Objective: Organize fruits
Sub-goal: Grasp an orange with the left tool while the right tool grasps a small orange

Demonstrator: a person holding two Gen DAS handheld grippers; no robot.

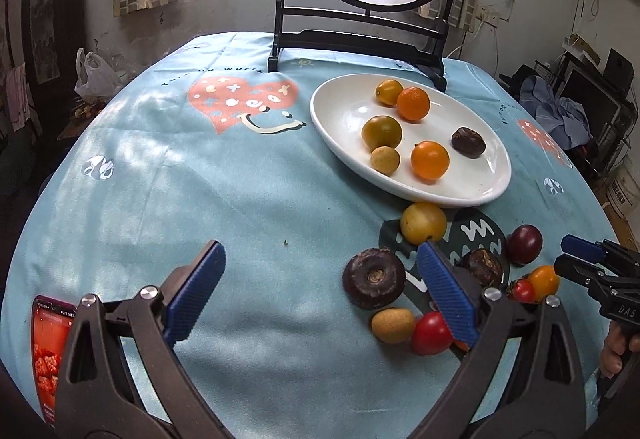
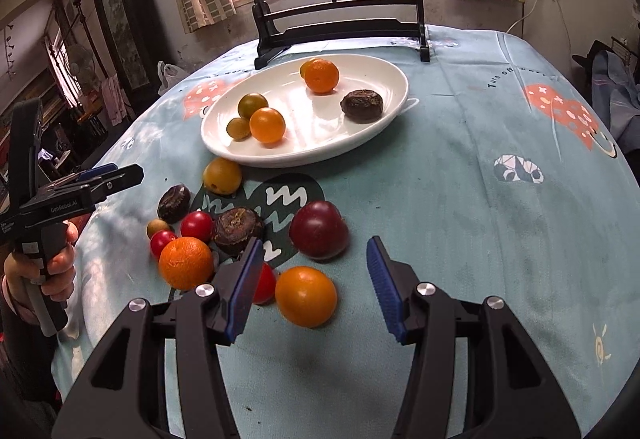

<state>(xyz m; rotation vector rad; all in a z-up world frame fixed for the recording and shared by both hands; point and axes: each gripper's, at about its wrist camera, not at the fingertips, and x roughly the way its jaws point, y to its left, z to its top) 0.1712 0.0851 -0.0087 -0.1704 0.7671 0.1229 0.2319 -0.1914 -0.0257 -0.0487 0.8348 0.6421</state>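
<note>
Orange citrus (image 2: pixel 306 296) lies just ahead between the right gripper (image 2: pixel 316 285)'s spread fingers; closing comes next, then the white plate (image 2: pixel 394 95). Left gripper (image 1: pixel 320 295) spread, idle.

Six small fruits (image 2: pixel 267 124) are sitting on your white plate (image 2: pixel 394 79). More fruits (image 2: pixel 318 229) are lying loose on the blue cloth just beside it.

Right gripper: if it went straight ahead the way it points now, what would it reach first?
Probably the dark purple plum, just left of the centre line between the open right gripper fingers. The orange sits nearer but lower left; depth is uncertain.
</note>
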